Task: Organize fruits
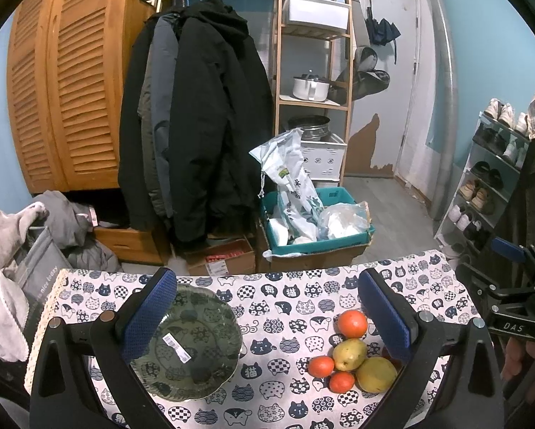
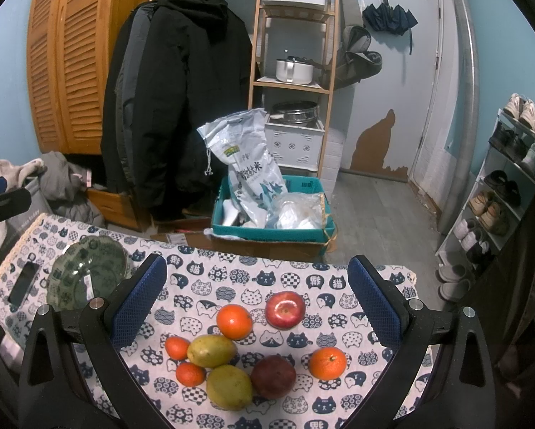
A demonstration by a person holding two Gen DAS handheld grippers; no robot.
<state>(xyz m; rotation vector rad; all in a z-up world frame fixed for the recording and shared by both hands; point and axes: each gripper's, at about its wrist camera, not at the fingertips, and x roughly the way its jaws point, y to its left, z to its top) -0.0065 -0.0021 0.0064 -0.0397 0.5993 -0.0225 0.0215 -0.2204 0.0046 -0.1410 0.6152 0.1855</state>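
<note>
A green glass plate (image 1: 196, 343) lies on the cat-print tablecloth (image 1: 278, 307), under the left finger of my open left gripper (image 1: 267, 314). Fruit is clustered at the right: an orange (image 1: 352, 323), two yellow-green mangoes (image 1: 349, 354) and small tangerines (image 1: 321, 365). In the right wrist view my open right gripper (image 2: 256, 300) hovers over the pile: a red apple (image 2: 285, 309), an orange (image 2: 234, 321), two mangoes (image 2: 212, 350), a dark red fruit (image 2: 273, 376), another orange (image 2: 327, 363) and small tangerines (image 2: 176, 347). The plate (image 2: 88, 271) sits far left. Both grippers hold nothing.
A black phone (image 2: 23, 283) lies on the cloth left of the plate. Beyond the table's far edge stand a teal crate (image 1: 317, 225) of bags, cardboard boxes, hanging coats (image 1: 196, 125), a wooden shelf and a shoe rack (image 1: 492, 178). A person's hand (image 1: 521, 357) holds the other gripper at the right.
</note>
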